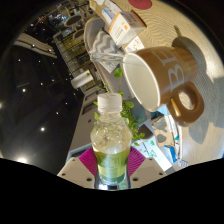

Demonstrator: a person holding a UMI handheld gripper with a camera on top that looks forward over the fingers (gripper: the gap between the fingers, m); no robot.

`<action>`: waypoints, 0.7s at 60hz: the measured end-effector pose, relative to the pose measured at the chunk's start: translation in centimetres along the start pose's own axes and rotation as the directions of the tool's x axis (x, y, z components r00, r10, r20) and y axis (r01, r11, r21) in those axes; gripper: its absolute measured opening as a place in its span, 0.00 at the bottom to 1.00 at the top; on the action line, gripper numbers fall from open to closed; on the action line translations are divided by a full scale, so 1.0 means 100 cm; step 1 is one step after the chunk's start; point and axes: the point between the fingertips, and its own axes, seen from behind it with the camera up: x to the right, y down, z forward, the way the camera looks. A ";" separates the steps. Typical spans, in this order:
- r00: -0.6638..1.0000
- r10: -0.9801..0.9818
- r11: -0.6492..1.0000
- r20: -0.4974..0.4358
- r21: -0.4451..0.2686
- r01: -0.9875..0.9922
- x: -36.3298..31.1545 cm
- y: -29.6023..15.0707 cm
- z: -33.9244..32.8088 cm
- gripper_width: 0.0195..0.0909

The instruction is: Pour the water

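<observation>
While the tool [111, 168] points forward over the tabletop [215, 70], its pink pads [88, 160] pinch a clear bottle [110, 140] with a white cap, held upright between them. Just beyond and to the right, a tan mug [165, 80] lies tilted, its mouth facing the bottle.

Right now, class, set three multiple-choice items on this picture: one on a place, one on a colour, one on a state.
1. Where is the bottle?
A. between the claw's fingers
B. inside the mug
C. behind the mug

2. What colour is the bottle's cap?
A. red
B. white
C. blue

3. How does the mug appear in this view?
A. mouth down
B. upright
C. on its side, mouth towards the bottle

Answers: 1 A, the claw holds it, pads on both sides. 2 B, the cap shows white. 3 C, its open mouth faces the bottle.
</observation>
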 end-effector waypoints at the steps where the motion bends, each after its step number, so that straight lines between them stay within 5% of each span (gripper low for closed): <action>1: 1.000 0.018 1.000 -0.001 -0.002 -0.018 0.002 -0.003 0.002 0.21; 16: 0.998 0.053 0.998 -0.043 -0.041 -0.054 0.003 -0.002 -0.004 0.20; 27: 0.945 -0.318 0.944 -0.071 -0.119 0.308 -0.036 0.009 -0.009 0.20; 42: 0.364 -0.921 0.375 -0.138 -0.069 0.924 -0.143 -0.048 -0.037 0.21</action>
